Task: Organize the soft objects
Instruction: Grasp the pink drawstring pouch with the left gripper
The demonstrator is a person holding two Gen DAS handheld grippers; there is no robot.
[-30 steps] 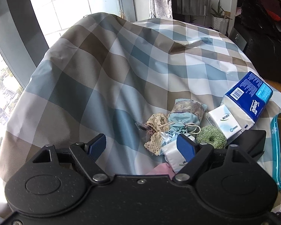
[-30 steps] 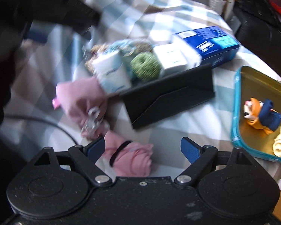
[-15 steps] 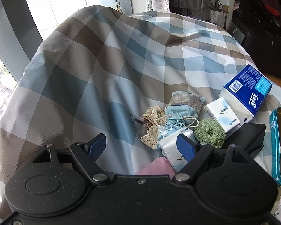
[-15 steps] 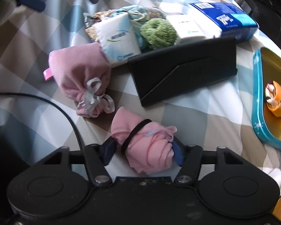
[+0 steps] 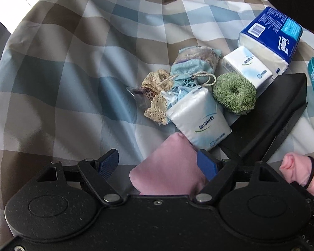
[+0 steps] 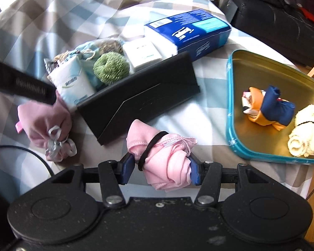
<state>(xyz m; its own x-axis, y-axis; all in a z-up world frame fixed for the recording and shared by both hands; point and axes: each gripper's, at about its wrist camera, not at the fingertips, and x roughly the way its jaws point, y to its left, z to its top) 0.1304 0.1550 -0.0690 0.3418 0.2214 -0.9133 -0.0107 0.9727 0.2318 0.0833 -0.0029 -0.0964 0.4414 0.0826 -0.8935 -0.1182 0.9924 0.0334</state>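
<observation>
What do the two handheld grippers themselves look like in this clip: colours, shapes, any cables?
Both are alike: the left gripper and the right gripper have a matte black speckled body with two round raised discs, angular black linkage arms pinned by silver rivets, and ribbed blue pads on the jaws. A thin black cable trails beside the right one. No hands or sleeves show.

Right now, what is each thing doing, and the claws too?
Right claw: closed on pink roll, jaws just been closing.
Left claw: open around pink pouch.
Pink pouch: tied, lying down.
Teal tin: open, two rolled cloths inside.
Green scrunchie: lying in pile.
</observation>
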